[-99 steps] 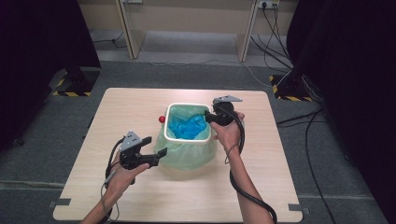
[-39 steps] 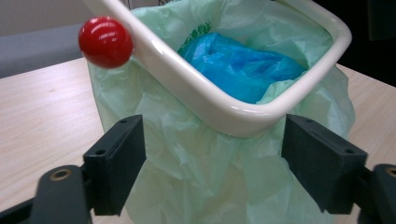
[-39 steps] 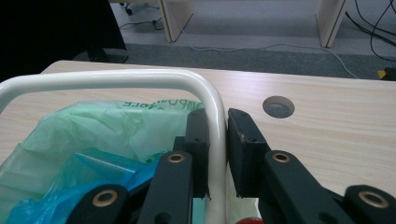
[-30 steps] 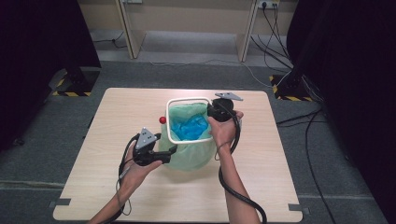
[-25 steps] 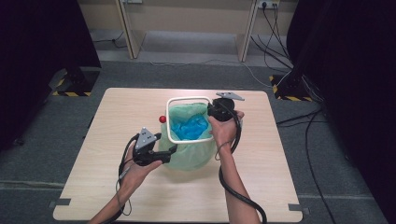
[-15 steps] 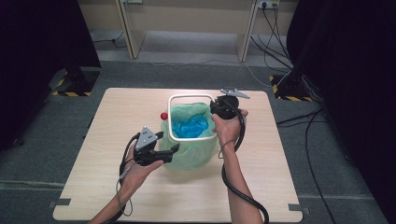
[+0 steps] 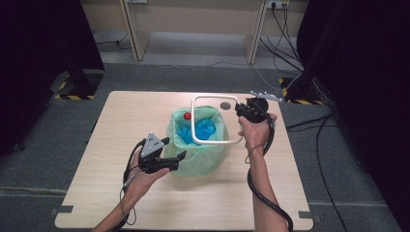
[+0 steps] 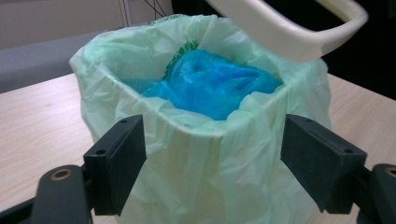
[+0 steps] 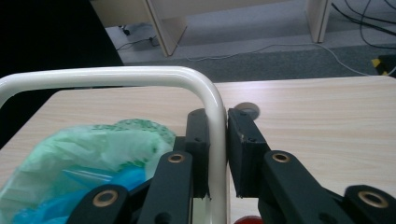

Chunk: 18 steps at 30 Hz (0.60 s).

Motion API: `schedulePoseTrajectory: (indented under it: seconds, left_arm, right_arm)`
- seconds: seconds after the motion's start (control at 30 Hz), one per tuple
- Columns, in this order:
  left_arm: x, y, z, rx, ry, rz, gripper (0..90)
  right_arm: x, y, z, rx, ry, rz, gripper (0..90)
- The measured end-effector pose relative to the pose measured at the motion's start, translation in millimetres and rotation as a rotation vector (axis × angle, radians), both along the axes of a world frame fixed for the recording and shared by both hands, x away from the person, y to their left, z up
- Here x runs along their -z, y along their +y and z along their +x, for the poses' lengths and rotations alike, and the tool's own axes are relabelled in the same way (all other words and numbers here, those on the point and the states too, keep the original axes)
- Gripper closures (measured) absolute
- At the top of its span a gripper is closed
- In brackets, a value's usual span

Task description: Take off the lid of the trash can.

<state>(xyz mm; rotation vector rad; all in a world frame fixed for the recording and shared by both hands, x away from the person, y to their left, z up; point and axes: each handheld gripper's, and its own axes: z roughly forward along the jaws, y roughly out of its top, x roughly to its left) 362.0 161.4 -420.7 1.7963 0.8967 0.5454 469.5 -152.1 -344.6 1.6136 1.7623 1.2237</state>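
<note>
The right gripper (image 7: pixel 240 112) is clamped on one side of a white ring frame (image 7: pixel 212 97), the rim piece of the small bin; in the right gripper view we see the two black pads pressing the white tube (image 9: pixel 215 126) from both sides. The frame is off the bin now: it hangs in the air above it, shifted toward the right hand and a little tilted.

Our left gripper (image 7: pixel 173 159) is released. Its jaws stand wide apart, and in the left gripper view the bin wrapped in the green bag (image 8: pixel 205 154) sits between the pads (image 8: pixel 119 163) without either one pressing on it. The bin stands near the middle of the table (image 7: pixel 121 203). The green bag is folded over its edge, and inside lies a crumpled blue bag (image 7: pixel 200 130). A small red ball (image 7: pixel 186 116) sits at the far edge of the bin.

We judge the first part as done: the ring is freed, so the liner is no longer held. What is left, we think, is to put the ring aside on the table and then to gather the green bag and lift it out with the blue one inside. Neither of these has started yet.
</note>
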Motion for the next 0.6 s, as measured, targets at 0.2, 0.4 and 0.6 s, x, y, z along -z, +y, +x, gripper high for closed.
schedulePoseTrajectory:
  seconds: [0.2,0.4,0.6]
  left_arm:
    - [9.2,2.4,5.3,-0.021,0.020,0.018,21.6]
    - [15.6,4.0,11.0,-0.042,0.033,0.032,21.6]
    - [18.4,4.5,15.2,-0.060,0.040,0.023,20.8]
  right_arm:
    - [4.6,-30.1,-4.2,0.032,0.010,0.003,79.1]
    - [12.1,-54.4,-9.6,0.061,0.022,0.008,79.0]
    - [20.2,-72.7,-14.3,0.086,0.033,0.016,79.0]
